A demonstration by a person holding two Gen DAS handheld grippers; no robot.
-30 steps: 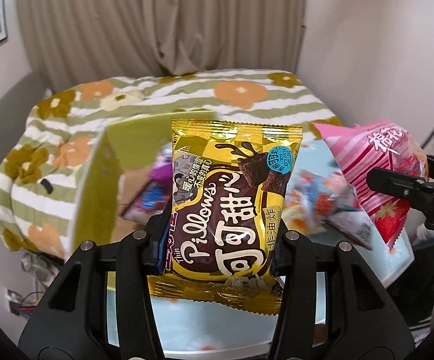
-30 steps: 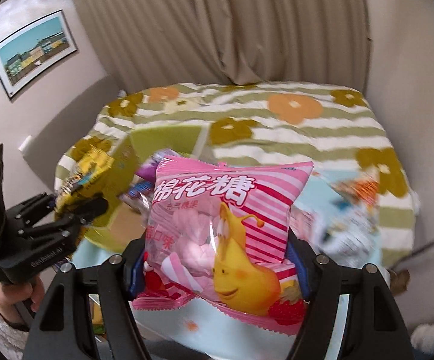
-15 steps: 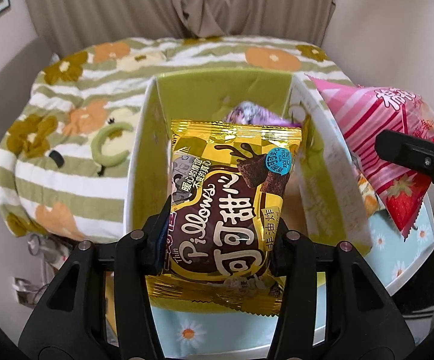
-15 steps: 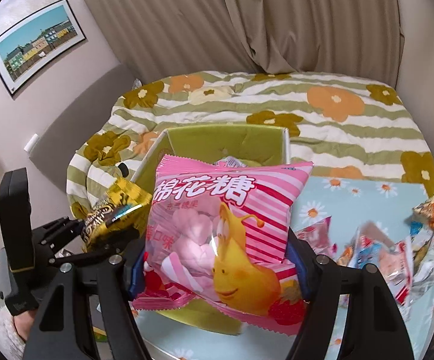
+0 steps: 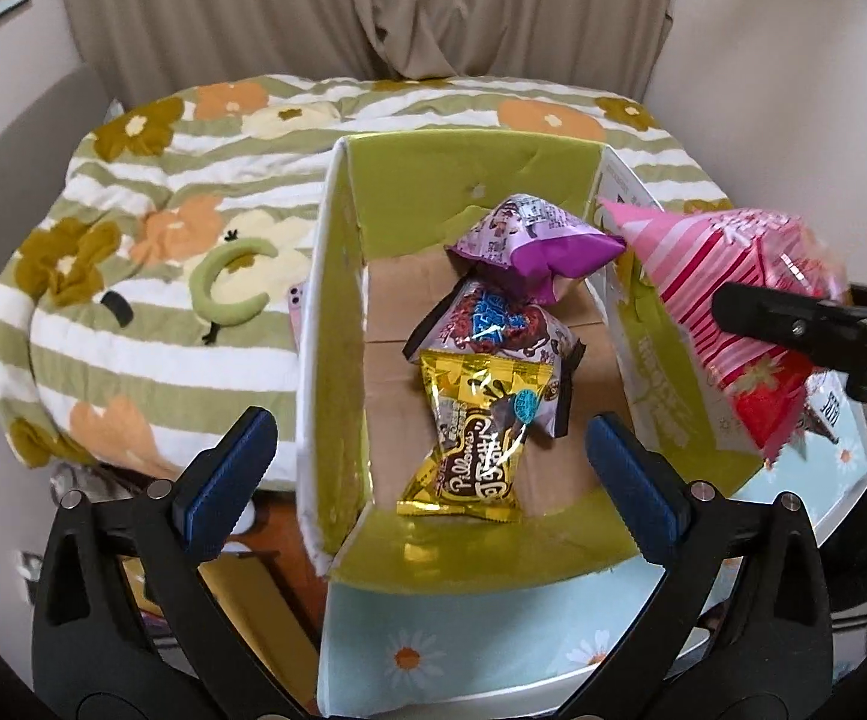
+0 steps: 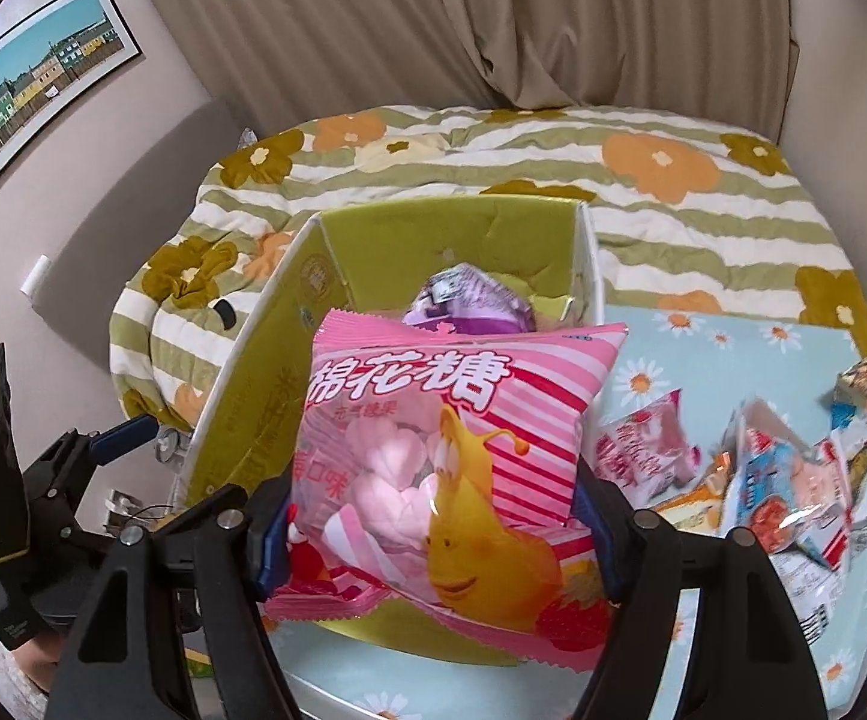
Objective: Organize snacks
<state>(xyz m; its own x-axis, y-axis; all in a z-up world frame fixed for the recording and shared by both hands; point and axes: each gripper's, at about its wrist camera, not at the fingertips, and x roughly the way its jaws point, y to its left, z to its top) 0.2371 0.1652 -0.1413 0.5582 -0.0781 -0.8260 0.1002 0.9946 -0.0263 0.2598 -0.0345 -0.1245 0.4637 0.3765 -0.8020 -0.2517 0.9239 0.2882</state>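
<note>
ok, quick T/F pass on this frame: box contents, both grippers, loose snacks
1. The gold foil chocolate snack packet lies inside the green-lined cardboard box. True.
2. The left gripper is shut on that gold packet. False: its jaws are opening, the pads stand clear either side and the packet lies below on the box floor.
3. The right gripper holds the pink striped marshmallow bag. True.
4. The box is empty apart from the gold packet. False: a purple packet and a blue-and-red one lie in it too.
5. More loose snack packets lie on the daisy-print tabletop. True.
</note>
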